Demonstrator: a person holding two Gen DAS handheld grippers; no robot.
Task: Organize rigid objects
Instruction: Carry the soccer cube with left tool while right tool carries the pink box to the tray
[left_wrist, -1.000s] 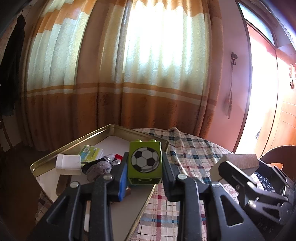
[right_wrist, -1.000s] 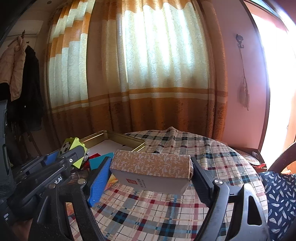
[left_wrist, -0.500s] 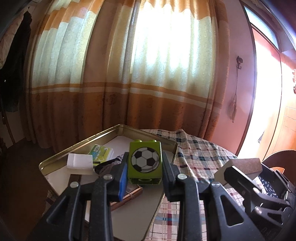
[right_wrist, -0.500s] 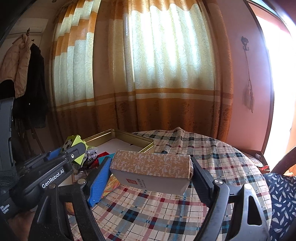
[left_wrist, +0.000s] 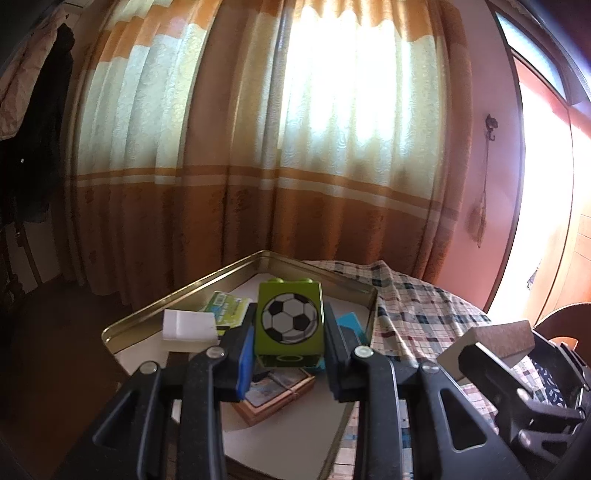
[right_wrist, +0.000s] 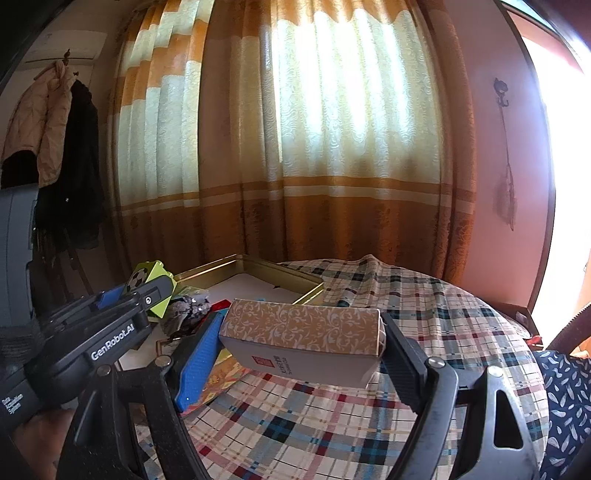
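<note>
Left gripper (left_wrist: 290, 360) clamps football block (left_wrist: 290, 323) above gold tray (left_wrist: 236, 271); right gripper (right_wrist: 301, 354) clamps patterned box (right_wrist: 301, 326) over plaid tablecloth (right_wrist: 424, 306); orange curtains (right_wrist: 295, 147) ahead.

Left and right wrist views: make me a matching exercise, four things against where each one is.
Things:
1. green football block
2. patterned gold box
3. white pad
4. wooden puzzle

Places:
A. clamped in the right tool
B. in the gold tray, under the held block
C. clamped in the left tool
D. in the tray near its left rim

Pairs: 1-C, 2-A, 3-D, 4-B
</note>
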